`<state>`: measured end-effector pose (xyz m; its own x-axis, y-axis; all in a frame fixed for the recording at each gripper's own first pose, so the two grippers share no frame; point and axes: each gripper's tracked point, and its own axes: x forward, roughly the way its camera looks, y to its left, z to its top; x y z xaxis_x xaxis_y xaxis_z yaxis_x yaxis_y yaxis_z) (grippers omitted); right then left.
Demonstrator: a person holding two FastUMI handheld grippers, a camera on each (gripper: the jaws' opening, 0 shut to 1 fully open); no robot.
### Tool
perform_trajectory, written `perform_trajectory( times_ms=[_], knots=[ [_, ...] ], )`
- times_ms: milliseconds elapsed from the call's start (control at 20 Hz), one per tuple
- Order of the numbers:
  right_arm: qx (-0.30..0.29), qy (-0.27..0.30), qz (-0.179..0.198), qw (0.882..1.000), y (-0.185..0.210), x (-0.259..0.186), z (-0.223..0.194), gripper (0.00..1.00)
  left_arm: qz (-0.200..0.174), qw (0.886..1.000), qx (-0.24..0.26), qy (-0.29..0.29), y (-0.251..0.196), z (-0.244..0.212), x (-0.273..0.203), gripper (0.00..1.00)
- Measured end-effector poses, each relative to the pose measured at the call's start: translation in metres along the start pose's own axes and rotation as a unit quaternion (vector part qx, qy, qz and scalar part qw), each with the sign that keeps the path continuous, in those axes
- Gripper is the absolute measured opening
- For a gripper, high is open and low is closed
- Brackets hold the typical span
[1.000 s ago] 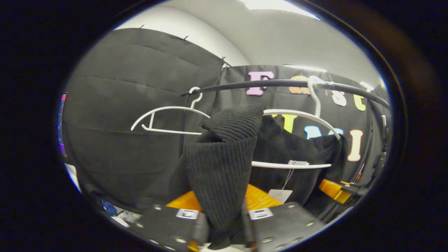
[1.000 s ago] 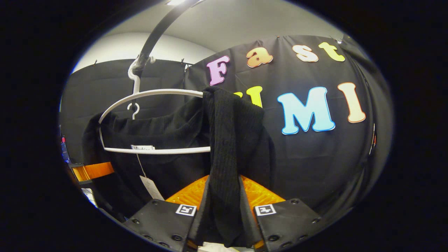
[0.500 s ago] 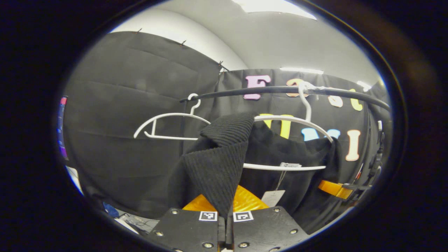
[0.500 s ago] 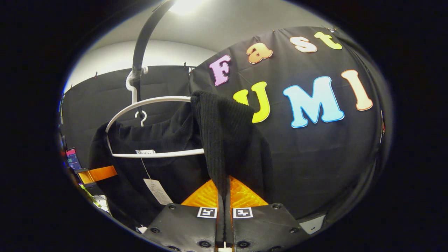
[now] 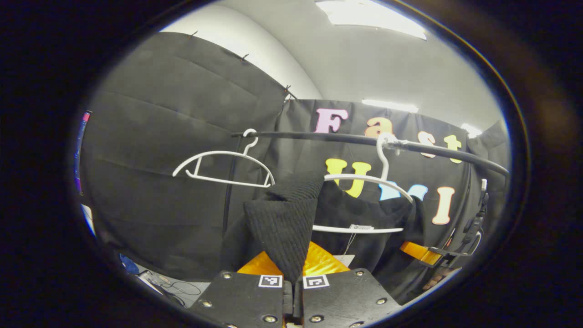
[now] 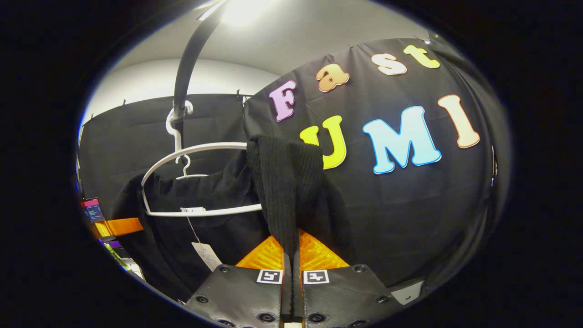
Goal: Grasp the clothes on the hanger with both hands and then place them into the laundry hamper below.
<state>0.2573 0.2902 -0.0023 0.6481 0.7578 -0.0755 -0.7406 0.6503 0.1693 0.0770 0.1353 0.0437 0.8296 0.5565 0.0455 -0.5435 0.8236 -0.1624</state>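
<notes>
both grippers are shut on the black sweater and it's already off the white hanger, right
Not quite. Both the left gripper and the right gripper are shut on the black sweater, but it is not off the white hanger: in the right gripper view the knit is draped over the hanger's arm, and the hanger hangs on the rail.

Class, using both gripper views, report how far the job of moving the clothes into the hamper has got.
Done: the left gripper and the right gripper are each shut on the black sweater. In hand: the sweater hangs on the white hanger under the rail. Left: pull it free and lower it into the hamper.
</notes>
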Motion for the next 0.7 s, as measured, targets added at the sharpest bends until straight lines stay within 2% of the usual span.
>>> perform_trajectory(
  times_ms=[100, 150, 250, 300, 350, 600, 700],
  knots=[
    [-0.002, -0.013, -0.01, 1.0, -0.008, -0.003, 0.008, 0.03, 0.01, 1.0, 0.005, -0.005, 0.013, 0.011, -0.012, 0.02],
    [-0.004, -0.016, -0.016, 1.0, -0.014, -0.003, 0.012, 0.0, 0.018, 1.0, 0.007, -0.009, 0.02, 0.018, -0.015, 0.02],
    [-0.002, -0.025, -0.027, 0.999, -0.022, -0.003, 0.017, 0.03, 0.024, 1.0, 0.008, -0.018, 0.032, 0.029, -0.014, 0.01],
    [-0.002, -0.031, -0.034, 0.999, -0.027, -0.002, 0.02, 0.0, 0.027, 0.999, 0.01, -0.019, 0.036, 0.032, -0.013, 0.03],
    [-0.002, -0.037, -0.041, 0.998, -0.034, -0.001, 0.025, 0.03, 0.028, 0.999, 0.013, -0.022, 0.036, 0.034, -0.011, 0.03],
    [0.011, -0.067, -0.072, 0.995, -0.054, 0.004, 0.042, 0.03, 0.034, 0.998, 0.049, -0.033, 0.048, 0.058, -0.005, 0.03],
    [0.008, -0.074, -0.082, 0.994, -0.06, 0.01, 0.047, 0.0, 0.032, 0.997, 0.053, -0.041, 0.055, 0.071, -0.002, 0.03]
  ],
)
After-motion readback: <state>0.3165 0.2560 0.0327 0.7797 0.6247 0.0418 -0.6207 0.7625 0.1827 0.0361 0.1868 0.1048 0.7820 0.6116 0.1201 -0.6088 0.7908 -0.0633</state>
